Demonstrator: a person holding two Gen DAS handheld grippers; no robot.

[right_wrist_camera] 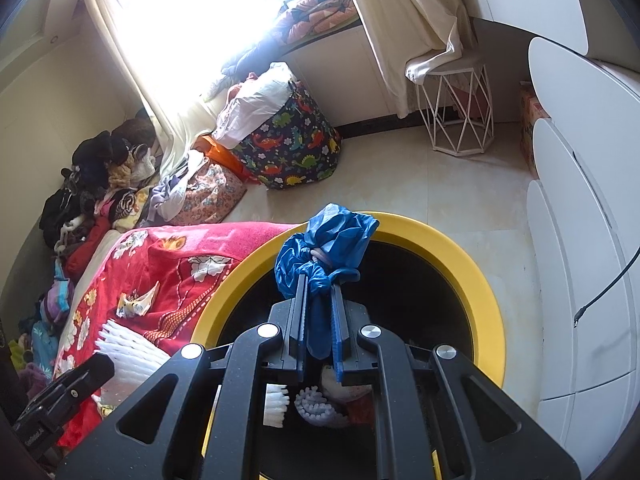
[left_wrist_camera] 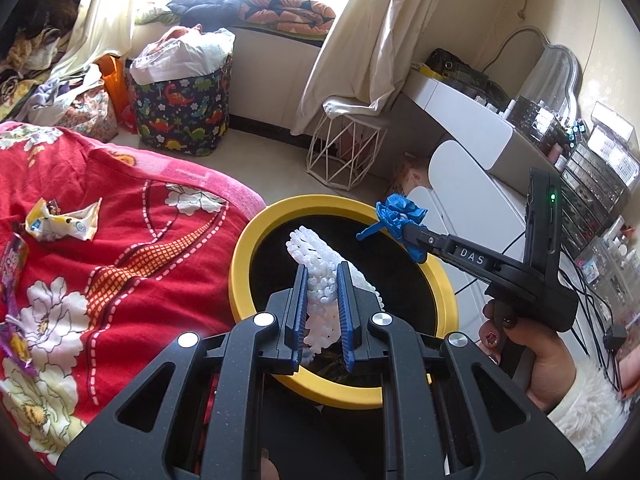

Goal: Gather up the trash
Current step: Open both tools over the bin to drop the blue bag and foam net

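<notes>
Item: left gripper. Jaws closed on a white foam net sleeve; the pads clamp its near half and the far end sticks out past the fingertips. Long axis of the sleeve runs away from the tool, toward the far left of the bin mouth.

Item: right gripper. Jaws closed on a crumpled blue plastic bundle, which bunches above and beyond the fingertips. In the left wrist view the same tool comes in from the right, its tips at the far right rim of the bin, a person's hand on its handle.

Item: yellow-rimmed bin, black inside, standing on the floor just beside the red floral blanket. Some discarded pieces already lie at the bottom.

Governing relation: both held pieces hang over the bin opening. The foam sleeve sits above the middle of the mouth, so it lies straight below the left tool's release point. The blue bundle sits nearer the far rim; judged from these views, it may catch the rim if dropped without coming inward.

Item: yellow-and-white wrapper, uncollected, on the blanket to the left of the bin, nearer the left hand's side.

Remaining: release both pieces, then fetch the wrapper.
</notes>
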